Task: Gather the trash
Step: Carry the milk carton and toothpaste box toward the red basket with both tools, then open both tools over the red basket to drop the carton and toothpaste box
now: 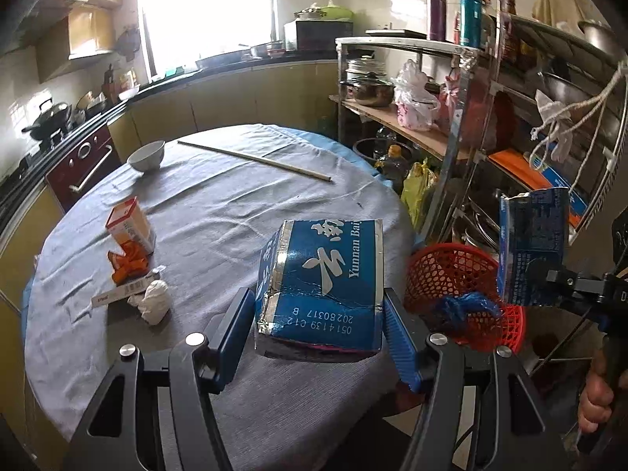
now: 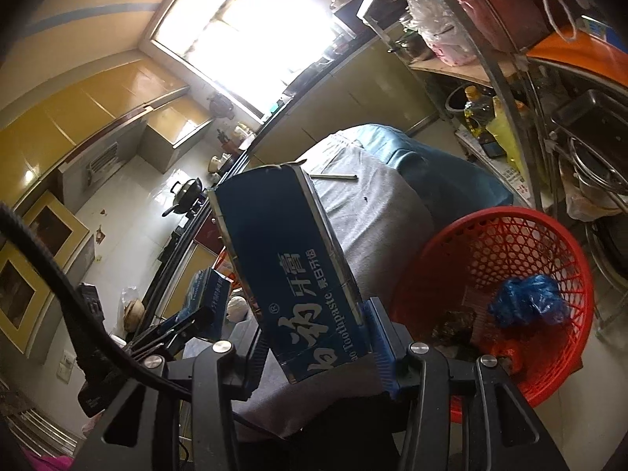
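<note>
My left gripper (image 1: 320, 333) is shut on a blue-and-silver carton (image 1: 325, 286), its blue pads (image 1: 235, 337) pressing both sides, near the table's right edge. My right gripper (image 2: 318, 345) is shut on a long blue toothpaste box (image 2: 290, 267), held tilted beside a red mesh basket (image 2: 510, 235). A crumpled blue bag (image 2: 526, 302) and dark scraps lie in the basket. In the left wrist view the red basket (image 1: 443, 271) sits beyond the table edge, with the toothpaste box (image 1: 533, 247) above it. An orange box (image 1: 129, 227), orange wrapper (image 1: 127, 265) and white tissue wad (image 1: 155, 300) lie on the table.
The round table has a grey cloth (image 1: 219, 212), with a white bowl (image 1: 146, 156) and chopsticks (image 1: 255, 159) at its far side. A metal rack (image 1: 463, 90) crowded with pots and bags stands to the right. A person's hand (image 1: 596, 396) grips the right tool's handle.
</note>
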